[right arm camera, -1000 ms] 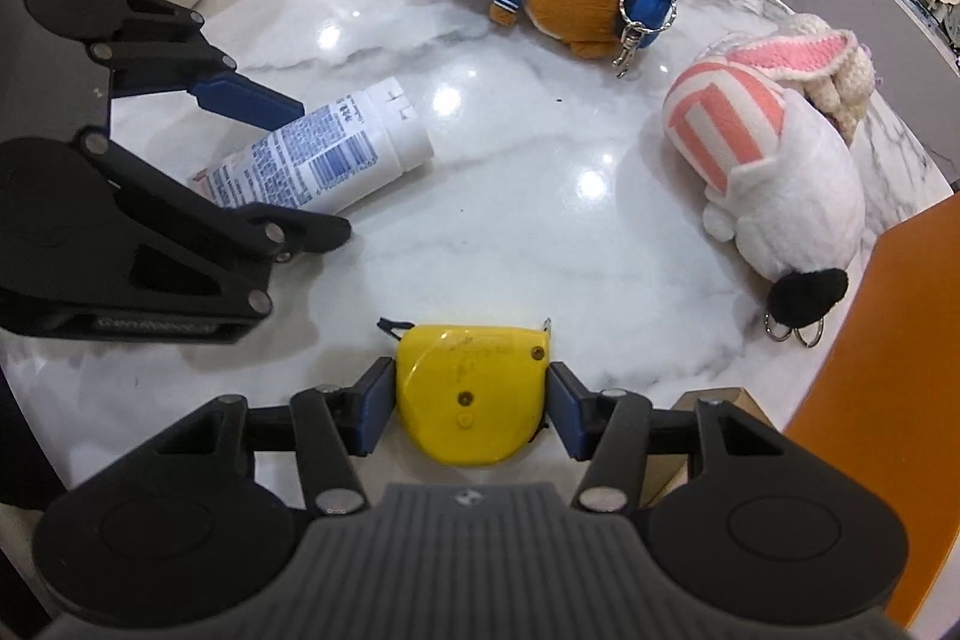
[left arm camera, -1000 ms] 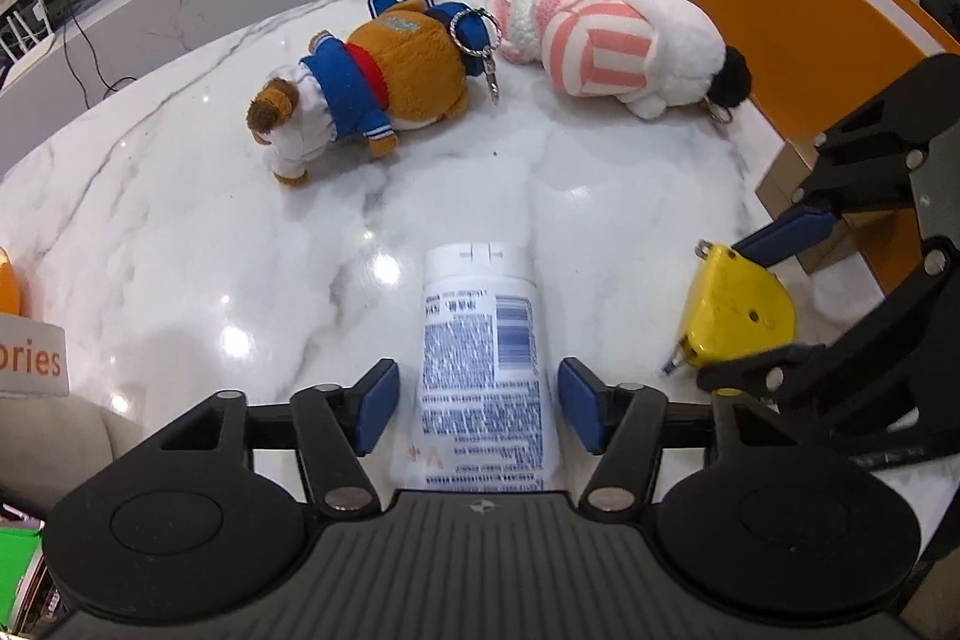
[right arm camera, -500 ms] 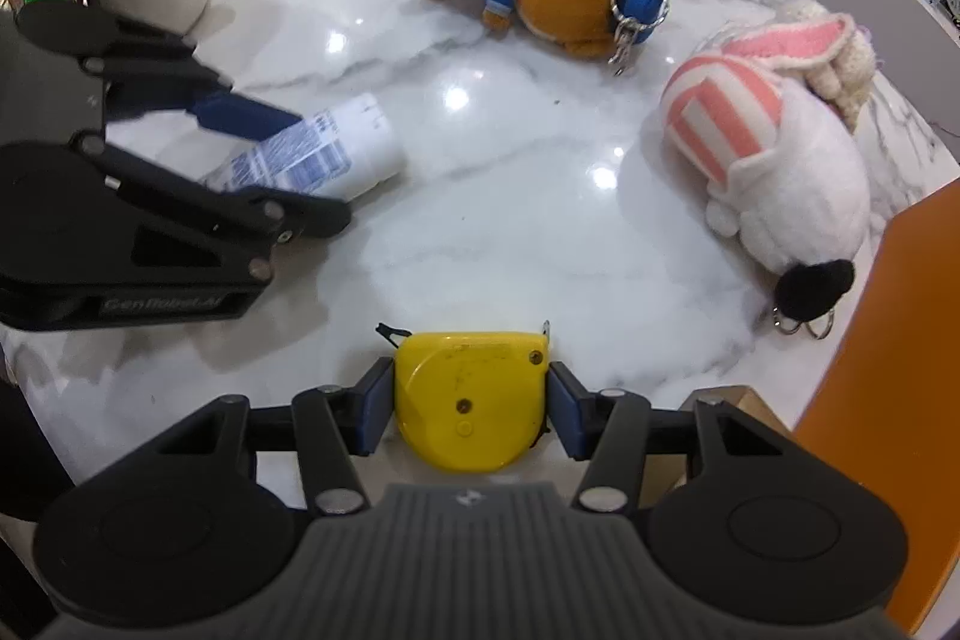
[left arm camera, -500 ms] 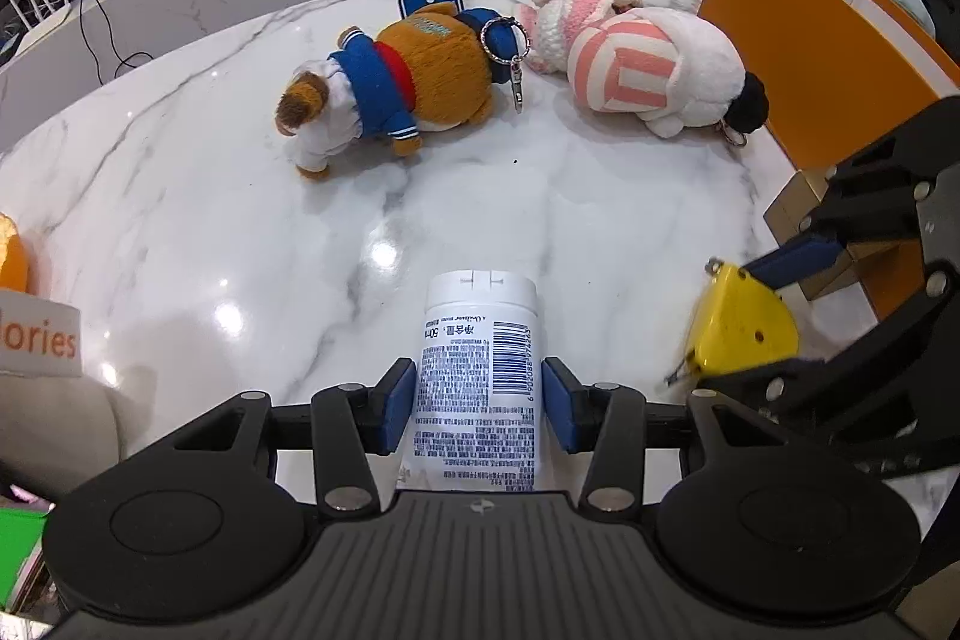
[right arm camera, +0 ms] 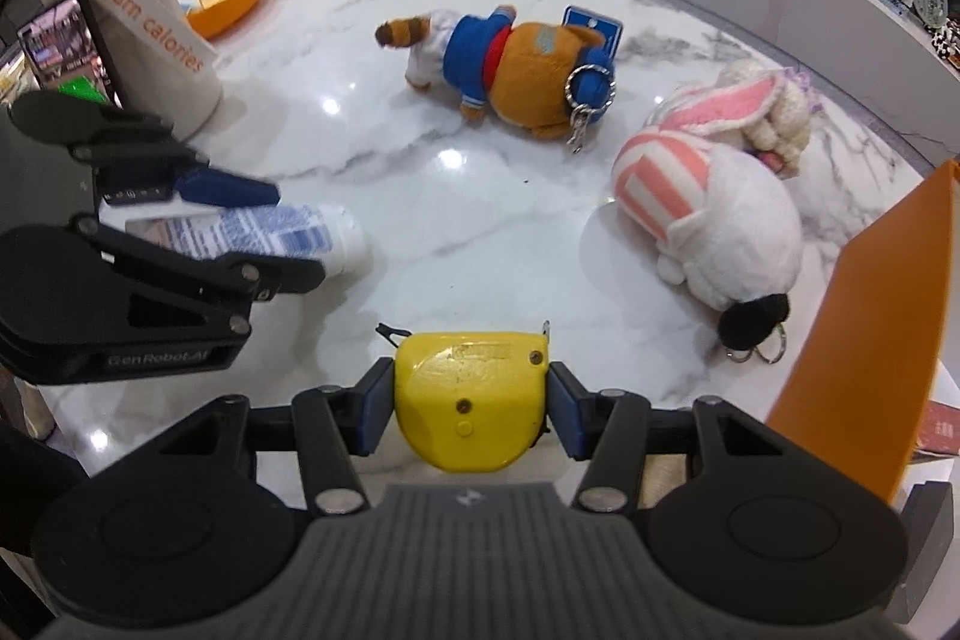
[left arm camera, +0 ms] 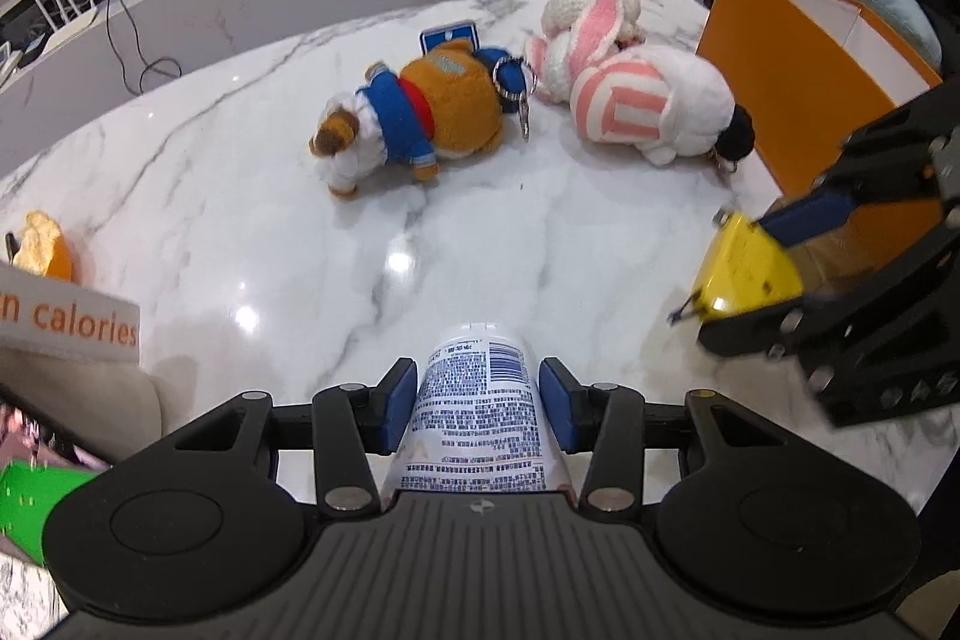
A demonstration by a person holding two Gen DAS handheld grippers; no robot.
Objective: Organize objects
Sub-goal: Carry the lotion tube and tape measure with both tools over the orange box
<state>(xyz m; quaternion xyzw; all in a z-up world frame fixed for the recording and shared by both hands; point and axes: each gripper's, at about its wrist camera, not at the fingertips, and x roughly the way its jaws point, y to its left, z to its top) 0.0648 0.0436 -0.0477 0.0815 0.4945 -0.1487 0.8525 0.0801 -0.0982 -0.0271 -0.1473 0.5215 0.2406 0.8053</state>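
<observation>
Left wrist view: left gripper (left arm camera: 478, 405) clamped white bottle (left arm camera: 480, 418); right gripper (right arm camera: 471, 400) clamped yellow tape measure (right arm camera: 471, 397).
Bottle's long axis ran along the fingers, cap forward toward bear plush (left arm camera: 414, 124) and striped plush (left arm camera: 651, 106).

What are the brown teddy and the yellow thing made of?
The brown teddy bear in blue jacket looks like soft plush fabric: fuzzy pile, matte. The yellow tape-measure case seems hard plastic: smooth moulded shell, slight sheen, small screws.

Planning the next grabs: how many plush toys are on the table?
3: brown bear mid-table, striped white plush by the orange box, pink-eared bunny behind it.
</observation>
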